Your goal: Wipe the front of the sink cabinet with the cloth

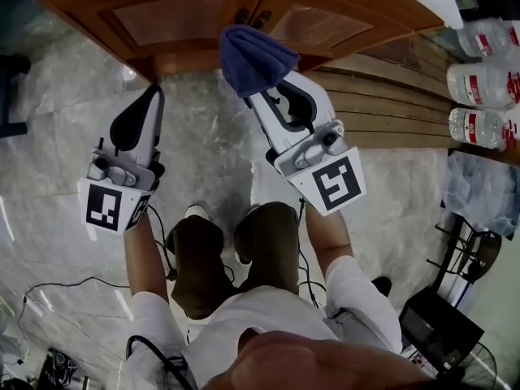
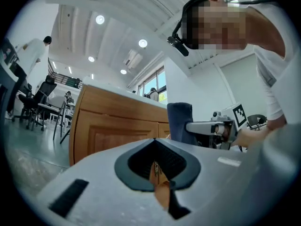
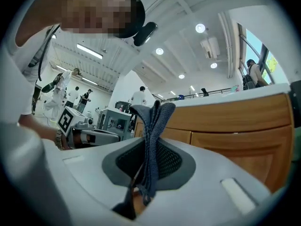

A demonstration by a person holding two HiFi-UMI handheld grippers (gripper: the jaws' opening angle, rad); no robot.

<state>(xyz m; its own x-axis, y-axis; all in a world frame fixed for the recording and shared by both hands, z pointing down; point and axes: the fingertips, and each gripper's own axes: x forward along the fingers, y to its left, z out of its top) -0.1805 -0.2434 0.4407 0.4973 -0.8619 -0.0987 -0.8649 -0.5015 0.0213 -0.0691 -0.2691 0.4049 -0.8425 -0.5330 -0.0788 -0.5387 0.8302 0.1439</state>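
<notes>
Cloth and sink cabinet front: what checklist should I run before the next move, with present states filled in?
1. Cloth held firmly: ok. The cloth is pinched in the right gripper and bunches up above it.
2. Left gripper out of the way: ok. The left gripper is shut, empty, and to the left of the cloth.
3. Cloth touching the cabinet front: cannot tell. It is close to the lower edge.
4. Doors closed: ok. Both look shut.
5. Bottles clear of the wipe path: ok. They stand off to the right.
</notes>
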